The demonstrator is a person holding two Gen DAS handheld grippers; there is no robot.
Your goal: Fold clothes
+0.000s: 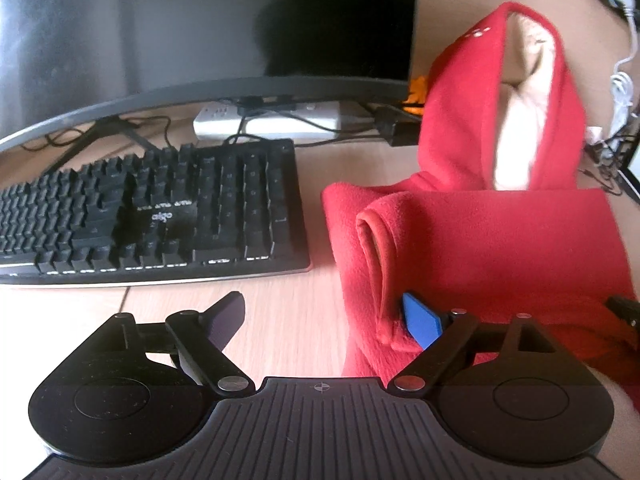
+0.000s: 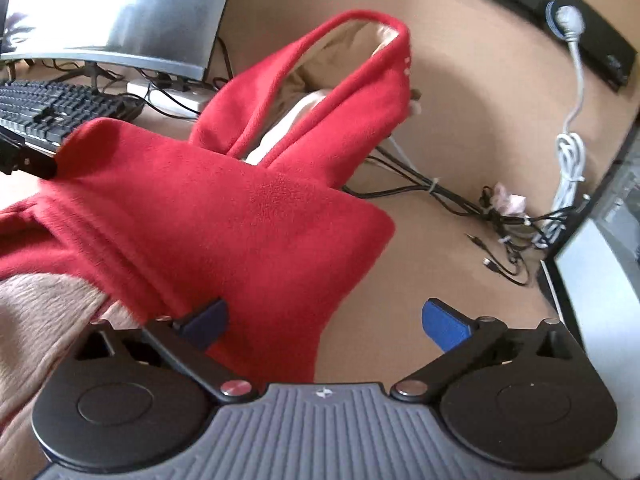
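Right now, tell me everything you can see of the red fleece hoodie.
The red fleece hoodie lies partly folded on the wooden desk, right of the keyboard. Its cream-lined hood stands up, open at the front. The folded edge shows cream lining. Both hand-held grippers are open, each with one finger against the fabric.

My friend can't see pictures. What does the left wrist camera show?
A red hooded garment lies partly folded on a wooden desk, its hood propped upright. The open left tool has one blue finger against the fabric's edge. A black keyboard and monitor sit left.
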